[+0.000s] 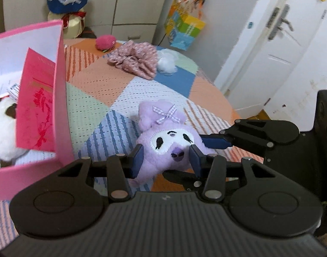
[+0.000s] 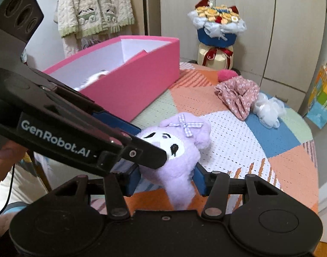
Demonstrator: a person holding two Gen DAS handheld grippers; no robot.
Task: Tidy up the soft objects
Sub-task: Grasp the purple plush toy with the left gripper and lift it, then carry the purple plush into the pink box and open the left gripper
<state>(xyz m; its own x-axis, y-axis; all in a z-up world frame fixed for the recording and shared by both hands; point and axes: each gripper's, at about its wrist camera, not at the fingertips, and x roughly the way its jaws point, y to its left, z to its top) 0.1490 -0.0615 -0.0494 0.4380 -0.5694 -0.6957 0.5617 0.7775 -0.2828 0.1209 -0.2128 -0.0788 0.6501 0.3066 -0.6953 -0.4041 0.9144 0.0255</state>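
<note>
A round table covered by a patchwork cloth of orange, blue and green (image 1: 124,81) carries an open pink cardboard box (image 2: 129,90) on its left part. Beside the box sits a purple plush toy with a checked bow (image 1: 169,137). The left gripper (image 1: 165,160) and the right gripper (image 2: 166,178) both clench this toy. Far behind lie a pink flowered fabric scrunchie (image 1: 135,60), a white fluffy scrunchie (image 2: 268,109) and a pink pompom (image 1: 105,41).

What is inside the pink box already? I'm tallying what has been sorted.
Inside the pink box, the left wrist view shows a white plush with brown patches, a red card leaning on its wall, and white paper. The card and wall cover the rest.
</note>
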